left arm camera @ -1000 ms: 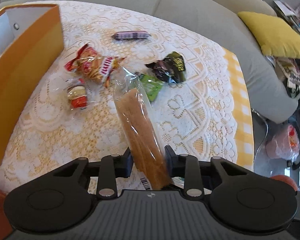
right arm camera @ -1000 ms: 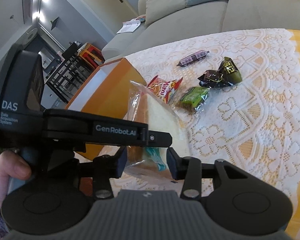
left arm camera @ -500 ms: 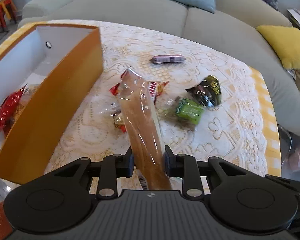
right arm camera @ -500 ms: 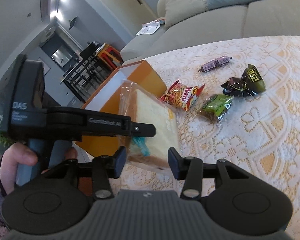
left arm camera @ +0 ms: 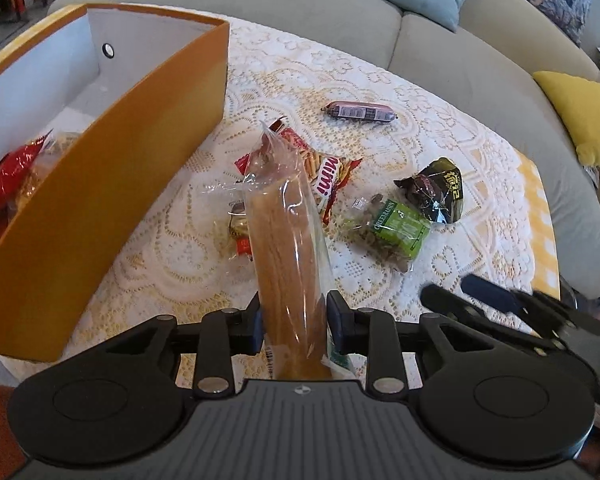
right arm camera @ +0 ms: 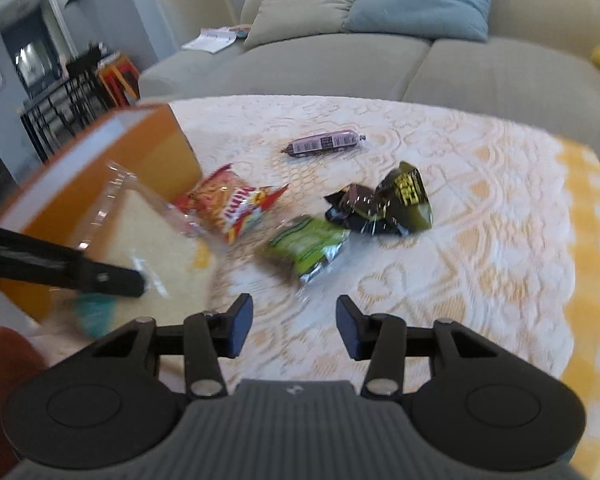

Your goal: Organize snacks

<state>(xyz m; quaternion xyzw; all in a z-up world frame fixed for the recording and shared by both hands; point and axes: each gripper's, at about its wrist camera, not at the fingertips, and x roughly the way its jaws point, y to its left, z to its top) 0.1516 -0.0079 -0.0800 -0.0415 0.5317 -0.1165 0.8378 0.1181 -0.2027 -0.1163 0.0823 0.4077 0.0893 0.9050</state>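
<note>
since a second ago the right claw (right arm camera: 294,326) has let go of the bagged sandwich bread (left arm camera: 288,248) and swung clear to its right, so nothing sits between its pads now; its jaws are opening over bare lace cloth. the left claw (left arm camera: 294,322) now carries the bread alone, pads pressed on both sides of the clear wrapper though the jaws are easing apart, and the loaf stands up out of it, tilted slightly toward the orange box (left arm camera: 112,184). the box has come much further into the left view, and its white inside shows a red packet (left arm camera: 4,184) lying at the bottom.

the bread hangs above the bench (left arm camera: 380,92), just beside the box's long wall and not inside it. from the right view the same bread (right arm camera: 152,240) is blurred, with the left claw's arm crossing in front.

loose on the bench lie a red mimi snack bag (left arm camera: 324,176), a small clear-wrapped sweet (left arm camera: 240,232) partly hidden behind the bread, a green raisin pack (left arm camera: 396,232), a dark crumpled packet (left arm camera: 436,188) touching it, and a purple sausage stick (left arm camera: 360,112) farther off near the grey sofa (left arm camera: 300,0).
</note>
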